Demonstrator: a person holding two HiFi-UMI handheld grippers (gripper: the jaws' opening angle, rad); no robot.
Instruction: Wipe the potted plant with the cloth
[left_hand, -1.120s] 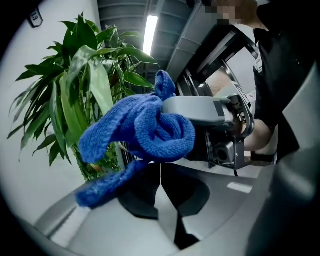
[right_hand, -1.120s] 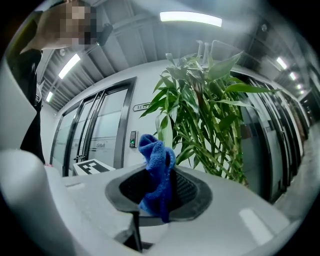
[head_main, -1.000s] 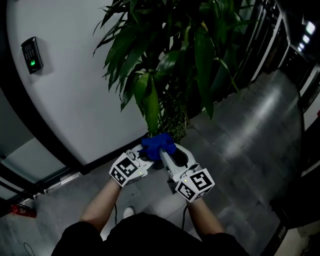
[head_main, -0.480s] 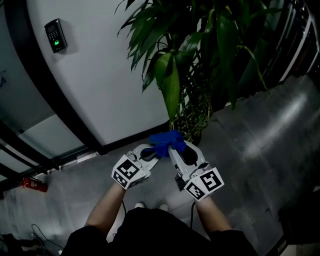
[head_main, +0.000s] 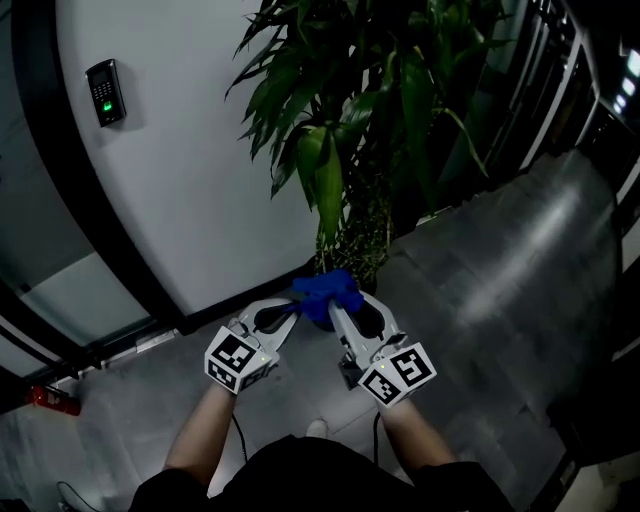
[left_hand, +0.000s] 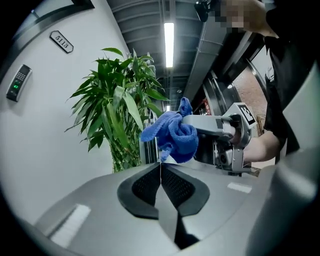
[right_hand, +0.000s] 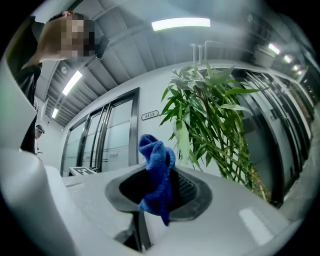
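Right gripper view: crumpled blue cloth (right_hand: 157, 172), leafy green plant (right_hand: 215, 115).

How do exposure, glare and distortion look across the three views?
Head view: dim overall, potted plant nearly silhouetted, sheen on the floor. Left gripper view: strong fisheye, black corners, ceiling light blown out. Right gripper view: fisheye, hazy at upper right, cloth sharp.

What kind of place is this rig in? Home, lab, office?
Most likely an office-building corridor: a wall access reader with a green light, a numbered room plate on the wall above it, and framed glass doors.
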